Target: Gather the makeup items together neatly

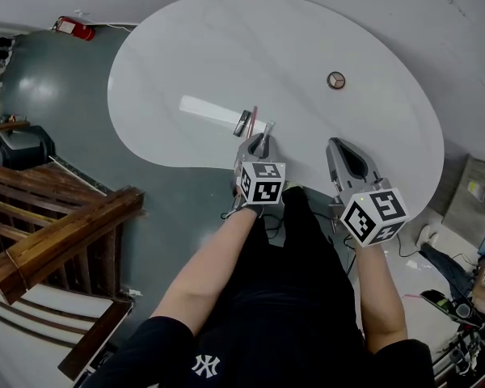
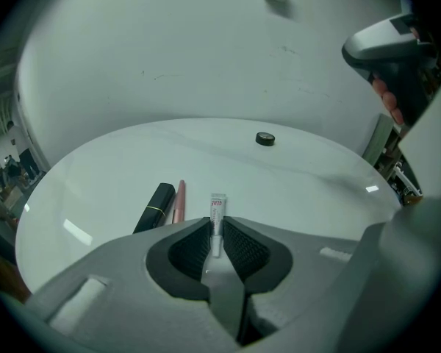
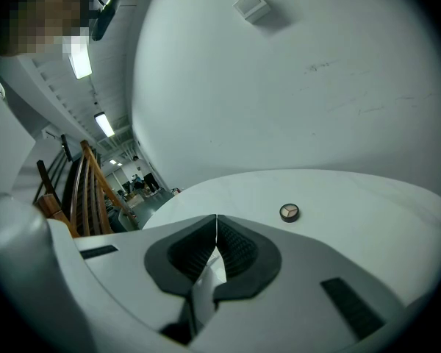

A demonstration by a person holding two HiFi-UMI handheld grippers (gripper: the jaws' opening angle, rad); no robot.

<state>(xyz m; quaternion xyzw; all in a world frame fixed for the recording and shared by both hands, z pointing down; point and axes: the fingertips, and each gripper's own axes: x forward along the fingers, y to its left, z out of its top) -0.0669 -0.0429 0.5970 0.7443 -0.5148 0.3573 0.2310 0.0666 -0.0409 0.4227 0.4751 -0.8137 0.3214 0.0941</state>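
My left gripper (image 1: 263, 141) (image 2: 217, 232) is shut on a small white tube (image 2: 218, 210) (image 1: 268, 128), whose free end points away from me, low over the white table (image 1: 226, 47). Just left of the tube lie a pink pencil (image 2: 180, 201) (image 1: 253, 114) and a black lipstick (image 2: 155, 207) (image 1: 242, 124), side by side. A round compact (image 1: 336, 80) (image 2: 264, 139) (image 3: 289, 212) sits alone farther back on the right. My right gripper (image 1: 345, 153) (image 3: 216, 225) hovers at the table's near edge, shut, with nothing between its pads.
The table's curved near edge (image 1: 186, 166) runs just below the grippers. A wooden railing (image 1: 56, 225) and dark floor lie to the left, with a red fire extinguisher (image 1: 74, 29) by the wall. A bright light streak (image 1: 206, 110) crosses the tabletop.
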